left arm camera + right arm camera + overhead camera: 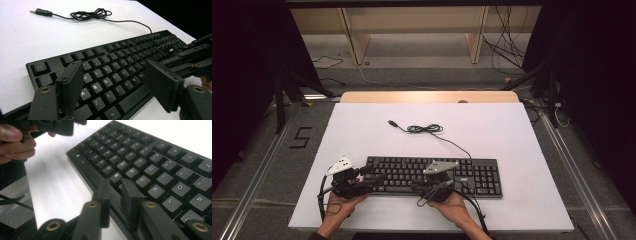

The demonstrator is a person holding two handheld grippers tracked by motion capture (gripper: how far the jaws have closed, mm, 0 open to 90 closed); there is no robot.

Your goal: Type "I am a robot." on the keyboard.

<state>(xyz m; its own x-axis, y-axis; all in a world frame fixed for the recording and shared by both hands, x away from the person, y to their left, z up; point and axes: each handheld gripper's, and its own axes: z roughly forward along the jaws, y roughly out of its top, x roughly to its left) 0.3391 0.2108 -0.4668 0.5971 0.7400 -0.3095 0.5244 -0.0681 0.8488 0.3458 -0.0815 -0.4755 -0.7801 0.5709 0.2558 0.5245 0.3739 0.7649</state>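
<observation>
A black keyboard (432, 175) lies across the near half of the white table top (512, 130). Its thin black cable (424, 129) runs back to a loose coil and ends in an unplugged USB plug (392, 122). My left gripper (373, 180) hovers at the keyboard's left end, jaws wide open over the letter keys (112, 72) with nothing between them (113, 75). My right gripper (418, 189) sits at the keyboard's front edge by the space bar. Its jaws (115, 186) stand a narrow gap apart, pressing on nothing, above the bottom key row (150, 170).
The coiled cable (90, 13) and plug (40, 11) lie on the bare table behind the keyboard. The person's left hand (15, 142) holds the other gripper close by. A "5" mark (301, 137) is on the floor at left, and loose wires trail beyond the table's far edge.
</observation>
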